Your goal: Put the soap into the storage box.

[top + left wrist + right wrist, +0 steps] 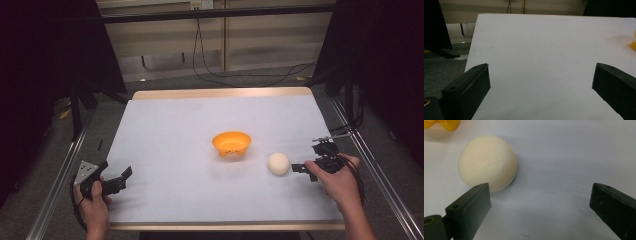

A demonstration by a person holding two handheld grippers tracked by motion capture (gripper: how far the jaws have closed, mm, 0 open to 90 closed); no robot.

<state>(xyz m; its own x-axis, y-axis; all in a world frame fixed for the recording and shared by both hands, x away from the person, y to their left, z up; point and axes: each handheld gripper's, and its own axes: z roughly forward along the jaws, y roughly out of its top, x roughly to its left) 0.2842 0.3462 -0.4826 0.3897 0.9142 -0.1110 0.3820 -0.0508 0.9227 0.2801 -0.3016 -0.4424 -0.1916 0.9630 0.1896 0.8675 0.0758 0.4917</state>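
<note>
We note the right gripper [299, 168] near the table's right edge, jaws wide apart, nothing held. The cream ball [278, 163] sits on the white table cover [170, 130] just left of its tips, not between them. Orange bowl [231, 143] stands left of and beyond the ball, approx. mid-table. Left gripper [126, 176], near-left corner: jaws also wide, nothing between them.

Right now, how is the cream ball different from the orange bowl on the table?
The cream ball is a closed round shape, while the orange bowl is open on top with a wavy lower edge. The ball looks smaller than the bowl. The ball lies just ahead of the right hand-held gripper, whose jaws are open; the bowl sits farther away. Both rest untouched on the white table.
</note>
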